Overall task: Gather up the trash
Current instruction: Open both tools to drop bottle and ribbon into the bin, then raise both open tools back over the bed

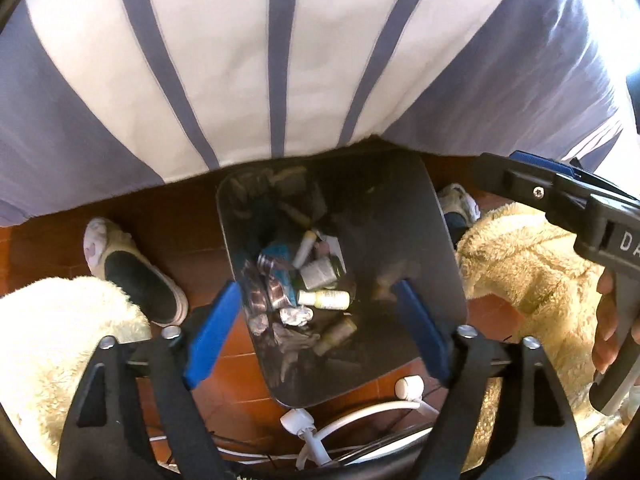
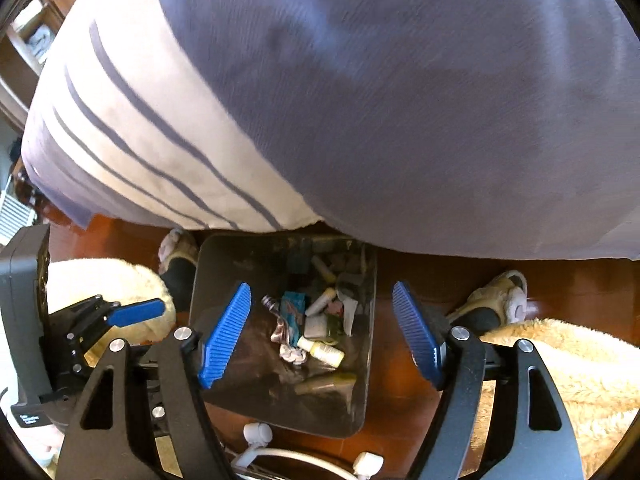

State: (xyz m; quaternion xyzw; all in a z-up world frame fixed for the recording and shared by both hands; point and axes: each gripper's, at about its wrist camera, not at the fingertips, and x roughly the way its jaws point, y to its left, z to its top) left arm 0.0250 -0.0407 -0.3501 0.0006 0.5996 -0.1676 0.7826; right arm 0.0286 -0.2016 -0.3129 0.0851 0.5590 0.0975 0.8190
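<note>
A striped shirt [image 1: 280, 64], white with grey-blue bands, fills the upper part of both views. Below it lies a reddish-brown tiled floor [image 1: 168, 224]. Two fluffy slippers with dark openings stand on the floor, one [image 1: 132, 272] at the left and one [image 2: 496, 300] at the right. Cream fleece trouser legs [image 1: 516, 264] sit at both sides. White cables and plugs [image 1: 320, 428] lie along the bottom edge.

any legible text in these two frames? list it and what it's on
"DA", cut off by the frame edge: on the black body of the right hand-held gripper, left wrist view.
White label on the left hand-held gripper's black body, right wrist view: too small to read.
Labels on the small bottles in the trash bin: blurred, unreadable.
</note>
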